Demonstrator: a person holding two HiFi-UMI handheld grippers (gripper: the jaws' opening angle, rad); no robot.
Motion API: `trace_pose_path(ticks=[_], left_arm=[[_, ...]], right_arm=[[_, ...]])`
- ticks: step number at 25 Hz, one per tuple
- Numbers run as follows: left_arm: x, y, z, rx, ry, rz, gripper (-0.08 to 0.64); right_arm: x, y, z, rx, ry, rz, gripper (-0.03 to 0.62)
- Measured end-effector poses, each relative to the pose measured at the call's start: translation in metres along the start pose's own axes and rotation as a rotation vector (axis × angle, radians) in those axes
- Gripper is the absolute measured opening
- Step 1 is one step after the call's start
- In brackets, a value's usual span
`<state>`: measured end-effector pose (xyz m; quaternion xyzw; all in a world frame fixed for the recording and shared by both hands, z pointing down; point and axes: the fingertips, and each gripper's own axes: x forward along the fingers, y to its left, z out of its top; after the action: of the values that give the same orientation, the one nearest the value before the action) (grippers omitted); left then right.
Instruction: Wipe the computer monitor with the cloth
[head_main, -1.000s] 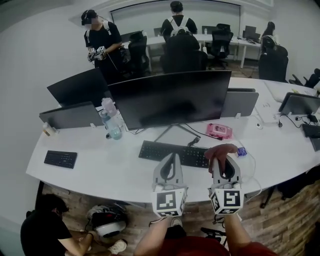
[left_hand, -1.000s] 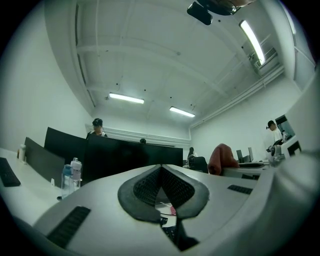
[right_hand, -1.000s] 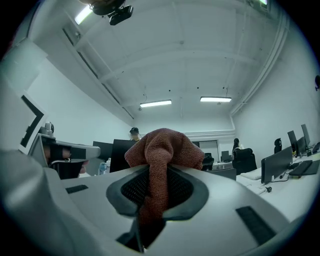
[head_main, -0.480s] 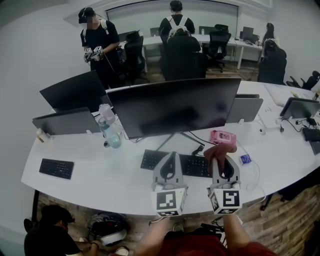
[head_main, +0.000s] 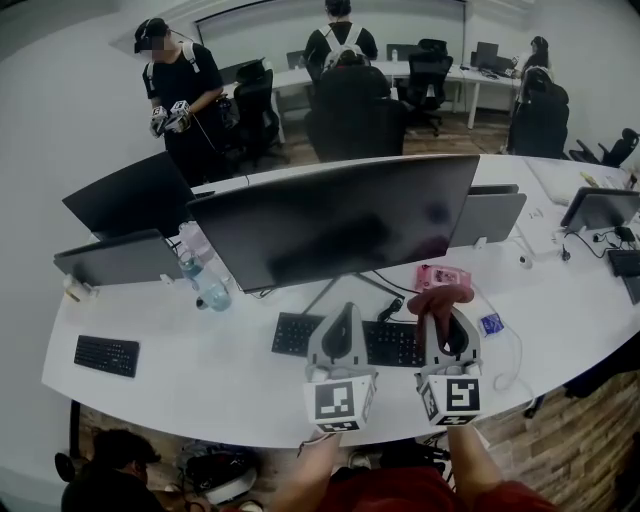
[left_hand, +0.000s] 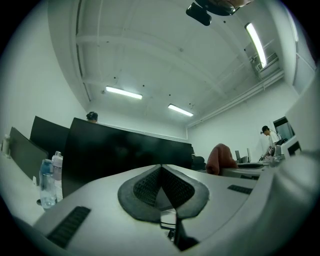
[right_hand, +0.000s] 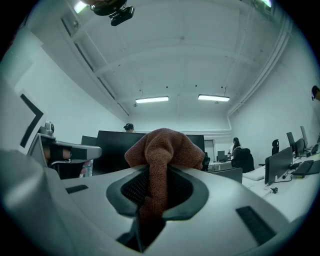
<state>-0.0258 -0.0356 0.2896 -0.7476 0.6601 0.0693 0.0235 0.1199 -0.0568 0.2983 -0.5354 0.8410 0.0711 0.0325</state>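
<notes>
- The right gripper (head_main: 444, 318) clamps a brown cloth (head_main: 438, 297) in front of the black monitor (head_main: 340, 215), apart from it.
- The left gripper (head_main: 344, 312) is pinched together, empty.
- A clear bottle (head_main: 208, 287) stands left of the monitor; contents unclear.

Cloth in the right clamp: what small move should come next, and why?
Probably raise the right gripper forward and up toward the monitor. Its jaws are shut on the cloth, which bunches above them, but it hangs over the keyboard, apart from the dark screen. The left gripper is shut and empty.
</notes>
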Motion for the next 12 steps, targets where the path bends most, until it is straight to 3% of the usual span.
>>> trace_pose_path(ticks=[12], left_arm=[[0.080,-0.029,-0.021,-0.003,0.029,-0.012,0.023]], right_arm=[[0.052,-0.063,-0.024,0.013,0.035,0.002,0.077]])
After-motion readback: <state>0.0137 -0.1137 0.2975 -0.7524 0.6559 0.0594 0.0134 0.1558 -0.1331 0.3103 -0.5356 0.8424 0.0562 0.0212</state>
